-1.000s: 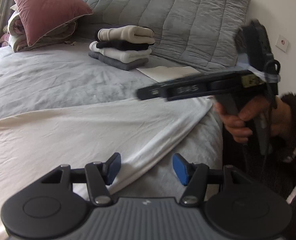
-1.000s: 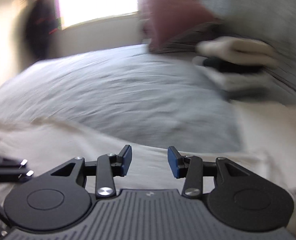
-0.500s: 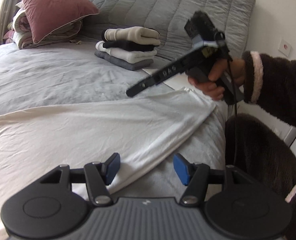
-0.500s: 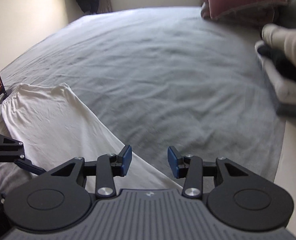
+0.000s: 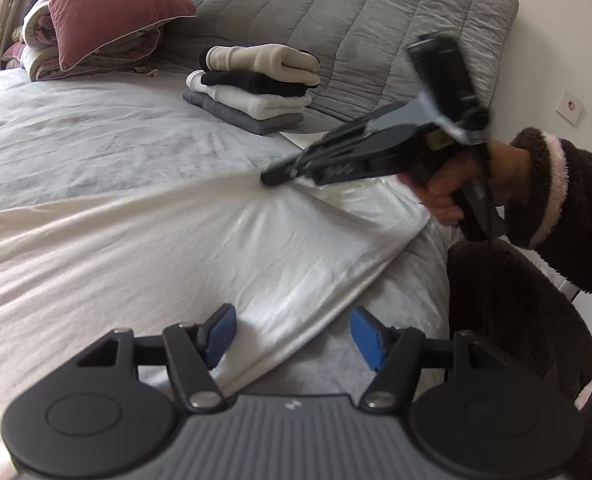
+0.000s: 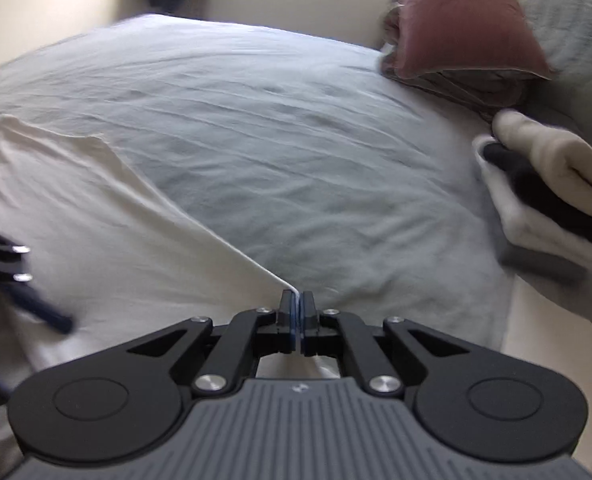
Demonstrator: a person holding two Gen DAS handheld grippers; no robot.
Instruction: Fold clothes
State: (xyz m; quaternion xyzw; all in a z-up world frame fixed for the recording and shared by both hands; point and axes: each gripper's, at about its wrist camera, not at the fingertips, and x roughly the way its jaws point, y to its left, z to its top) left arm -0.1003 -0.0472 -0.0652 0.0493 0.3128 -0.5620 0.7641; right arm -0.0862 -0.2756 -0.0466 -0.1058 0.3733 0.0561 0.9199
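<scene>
Ahead of both our grippers the white garment (image 5: 176,256) lies flat on the bed (image 6: 296,140); our right gripper (image 6: 297,312) has just snapped closed, pinching its far edge, so folding can begin, while our left gripper (image 5: 292,334) has widened slightly, holding nothing, straddling the near edge

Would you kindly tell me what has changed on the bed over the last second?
The right gripper has swung down onto the far edge of the white garment, and its jaws have just been closing; they now pinch that edge, pulling it taut. The left gripper stays open over the near edge, gripping nothing. The folded stack and pink pillow have not moved.
</scene>
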